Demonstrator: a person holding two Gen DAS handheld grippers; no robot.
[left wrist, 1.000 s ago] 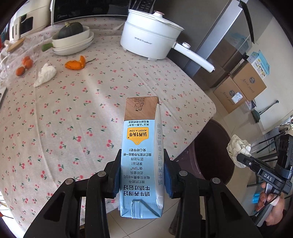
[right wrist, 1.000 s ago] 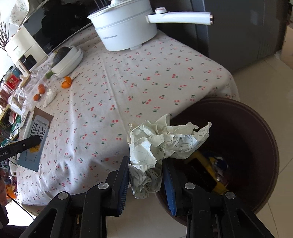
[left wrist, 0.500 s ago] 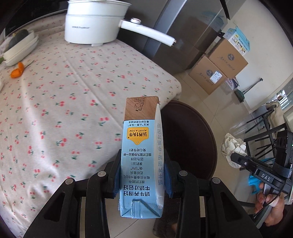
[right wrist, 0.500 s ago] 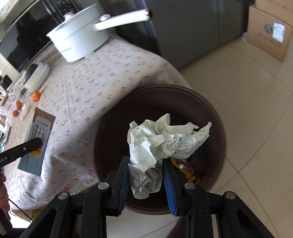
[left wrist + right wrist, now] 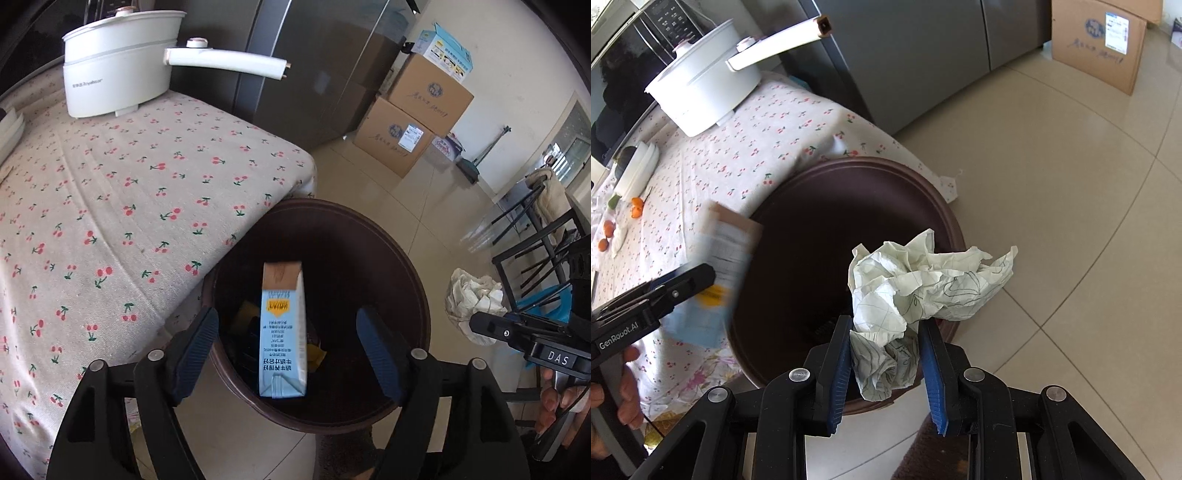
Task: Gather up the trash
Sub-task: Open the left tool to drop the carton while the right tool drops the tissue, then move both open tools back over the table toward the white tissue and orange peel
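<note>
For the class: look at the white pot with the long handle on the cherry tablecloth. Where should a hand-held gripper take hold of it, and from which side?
Grip the long handle, near where it joins the white pot. The handle is a slim straight bar jutting sideways past the table edge; the body looks too wide. Come from the open floor side, closing across the bar's thickness.

A blue milk carton [image 5: 282, 332] with a brown end hangs over the dark brown bin [image 5: 413, 280]. White crumpled paper [image 5: 923, 284] sits above the bin's rim.

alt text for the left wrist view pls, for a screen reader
The left gripper is open above a round brown trash bin, with a blue milk carton between its spread fingers, apparently dropping in. A cherry-print tablecloth lies left; the right gripper holds crumpled paper.
</note>
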